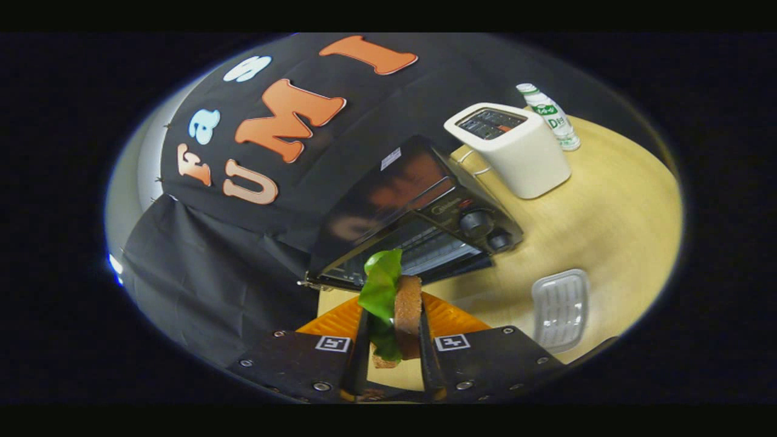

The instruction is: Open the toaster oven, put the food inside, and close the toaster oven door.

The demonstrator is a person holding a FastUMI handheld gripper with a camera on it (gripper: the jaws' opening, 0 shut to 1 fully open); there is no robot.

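My gripper (392, 321) is shut on the food (397, 303), a brown bread slice with a green lettuce leaf pressed against it, held upright between both fingers. Just beyond the fingers stands the black toaster oven (413, 206) on the wooden table (607, 218). Its door (437, 267) is let down and open, and the wire rack (425, 246) inside shows. The food hangs in front of the oven's opening, outside it. Two round knobs (476, 221) sit at the oven's right end.
A white pop-up toaster (513, 149) stands behind the oven, with a white and green bottle (549, 115) beyond it. A clear plastic tray (561, 309) lies to the right of the fingers. An orange ribbed mat (449, 315) lies under the gripper.
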